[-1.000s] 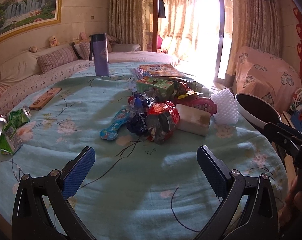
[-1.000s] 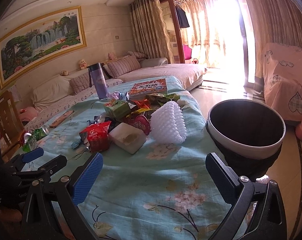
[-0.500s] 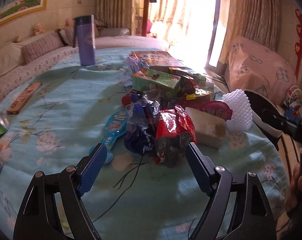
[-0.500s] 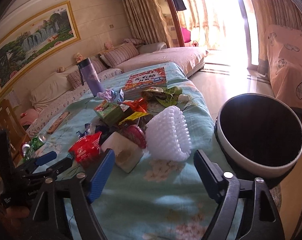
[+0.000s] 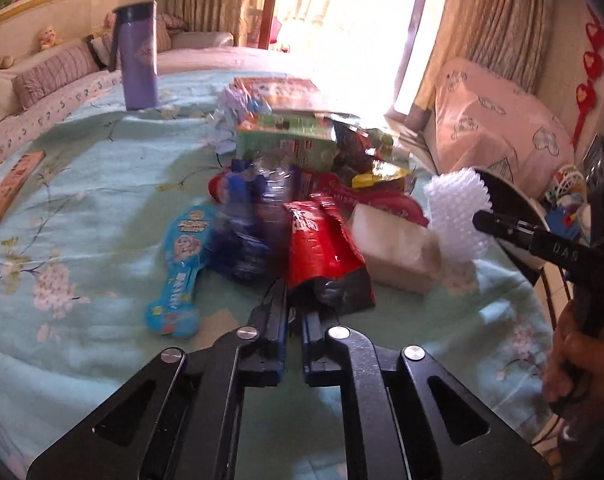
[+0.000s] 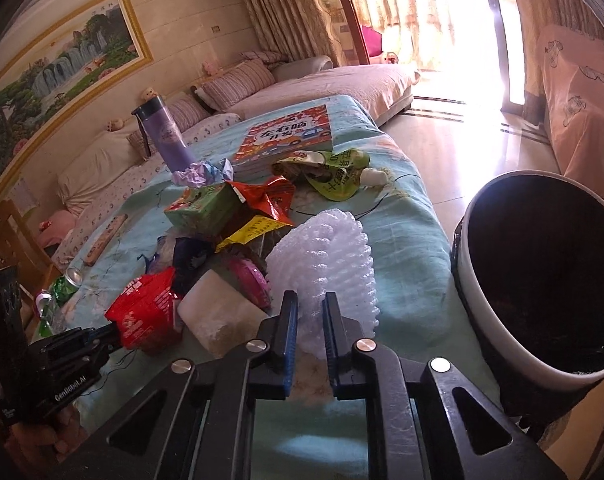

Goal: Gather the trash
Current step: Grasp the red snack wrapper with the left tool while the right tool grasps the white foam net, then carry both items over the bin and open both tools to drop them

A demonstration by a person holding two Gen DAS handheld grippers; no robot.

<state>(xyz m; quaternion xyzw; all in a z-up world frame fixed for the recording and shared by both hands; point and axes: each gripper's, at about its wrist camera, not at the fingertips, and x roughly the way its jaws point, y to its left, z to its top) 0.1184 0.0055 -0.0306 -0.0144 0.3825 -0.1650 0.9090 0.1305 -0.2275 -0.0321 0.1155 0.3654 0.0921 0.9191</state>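
- My left gripper (image 5: 292, 304) has just closed, pinching the crumpled red foil wrapper (image 5: 321, 248) at its near edge.
- My right gripper (image 6: 309, 312) has just closed, squeezing the white foam net sleeve (image 6: 325, 256); the black-lined white bin (image 6: 541, 272) is just to its right.

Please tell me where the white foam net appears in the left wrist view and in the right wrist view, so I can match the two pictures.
Left wrist view: the white foam net is at the right of the pile, with the right gripper at it.
Right wrist view: it is at centre, low, its near edge between the fingers.
Shared landmark: the purple bottle at the far end of the table.
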